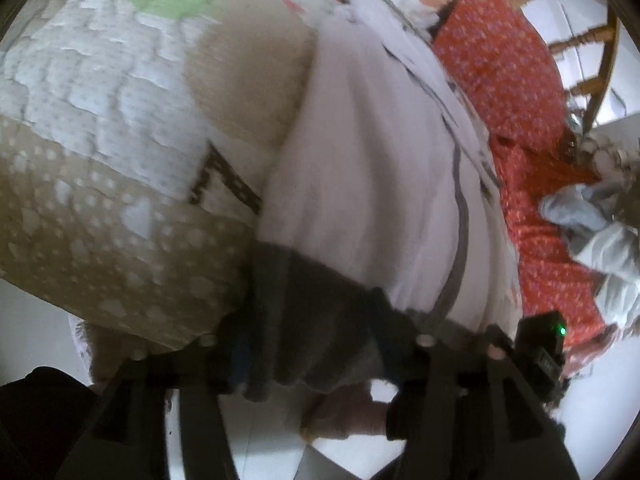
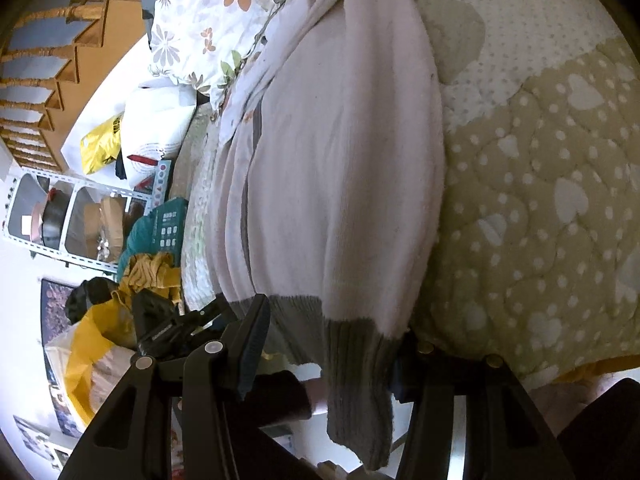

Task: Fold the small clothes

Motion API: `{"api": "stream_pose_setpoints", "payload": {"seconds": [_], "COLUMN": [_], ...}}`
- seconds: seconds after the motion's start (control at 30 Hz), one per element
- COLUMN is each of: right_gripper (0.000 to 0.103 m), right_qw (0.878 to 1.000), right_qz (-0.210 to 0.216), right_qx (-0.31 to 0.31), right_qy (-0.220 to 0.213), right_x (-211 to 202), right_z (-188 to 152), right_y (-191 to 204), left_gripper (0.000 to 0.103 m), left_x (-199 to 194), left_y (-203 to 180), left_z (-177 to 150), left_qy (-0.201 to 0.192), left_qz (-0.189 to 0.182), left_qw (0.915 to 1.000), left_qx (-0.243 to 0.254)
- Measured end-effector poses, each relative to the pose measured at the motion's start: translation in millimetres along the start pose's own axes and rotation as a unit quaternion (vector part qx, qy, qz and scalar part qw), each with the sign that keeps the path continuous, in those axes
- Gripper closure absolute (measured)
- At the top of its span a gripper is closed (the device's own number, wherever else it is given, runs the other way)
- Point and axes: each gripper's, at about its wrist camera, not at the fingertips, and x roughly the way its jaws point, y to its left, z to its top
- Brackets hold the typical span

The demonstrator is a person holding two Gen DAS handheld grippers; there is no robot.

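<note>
A small pale pink knit sweater with a grey ribbed hem lies stretched over a quilted bed cover. In the left wrist view the grey hem bunches between the fingers of my left gripper, which grips it. In the right wrist view the same sweater hangs over the bed edge and its grey hem runs down between the fingers of my right gripper. The jaws there stand wide apart, with the cloth against the right finger only.
The quilted cover is beige with white hearts and dots. A red dotted cloth and a grey garment lie to the right. A floral pillow, shelving, bags and a wooden stair rail stand left.
</note>
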Motion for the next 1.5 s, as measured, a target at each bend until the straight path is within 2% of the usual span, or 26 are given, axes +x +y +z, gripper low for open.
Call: {"api": "stream_pose_setpoints", "payload": {"seconds": [0.13, 0.23, 0.27, 0.3, 0.33, 0.4, 0.5, 0.63, 0.83, 1.0, 1.1, 1.23, 1.5], "right_gripper": [0.048, 0.051, 0.062, 0.085, 0.092, 0.092, 0.093, 0.093, 0.094, 0.094, 0.094, 0.094, 0.094], "right_qw": [1.000, 0.997, 0.995, 0.991, 0.987, 0.989, 0.993, 0.994, 0.994, 0.996, 0.995, 0.991, 0.983], "right_qz": [-0.025, -0.066, -0.085, -0.111, -0.140, -0.130, -0.089, -0.056, -0.042, -0.057, -0.060, -0.065, -0.080], "right_qx": [-0.015, -0.046, -0.057, -0.067, -0.076, -0.069, -0.057, -0.064, -0.078, -0.066, -0.071, -0.107, -0.134], "right_qy": [0.000, 0.001, 0.001, -0.002, -0.005, -0.021, -0.057, -0.072, -0.061, -0.036, -0.034, -0.046, -0.101], "right_x": [3, 5, 4, 4, 3, -7, -37, -67, -95, -84, -83, -86, -78], "right_z": [-10, -20, -22, -25, -26, -25, -22, -29, -54, -63, -54, -22, 78], "right_y": [5, 11, 11, 13, 16, 17, 23, 35, 38, 25, 25, 50, 94], "left_gripper": [0.047, 0.090, 0.093, 0.094, 0.094, 0.094, 0.095, 0.095, 0.096, 0.096, 0.096, 0.096, 0.096], "left_x": [5, 4, 3, 0, -5, -21, -53, -87, -113, -101, -94, -90, -70], "left_y": [-7, -4, -3, -3, -4, -8, -16, -29, -31, -25, -18, -25, -70], "left_z": [-7, -9, -9, -9, -7, -5, -7, -22, -51, -63, -52, -19, 92], "left_qy": [0.002, 0.001, 0.001, -0.001, -0.008, -0.030, -0.065, -0.095, -0.114, -0.099, -0.091, -0.104, -0.145], "left_qz": [0.026, 0.066, 0.057, 0.053, 0.051, 0.047, 0.023, 0.005, -0.021, -0.010, -0.008, 0.008, 0.028], "left_qw": [0.9996, 0.9978, 0.9983, 0.9985, 0.9985, 0.9982, 0.9974, 0.9955, 0.9933, 0.9949, 0.9955, 0.9945, 0.9890], "left_qx": [0.014, 0.007, -0.003, -0.013, -0.019, -0.022, -0.023, -0.005, -0.002, -0.011, -0.025, -0.011, 0.010]}}
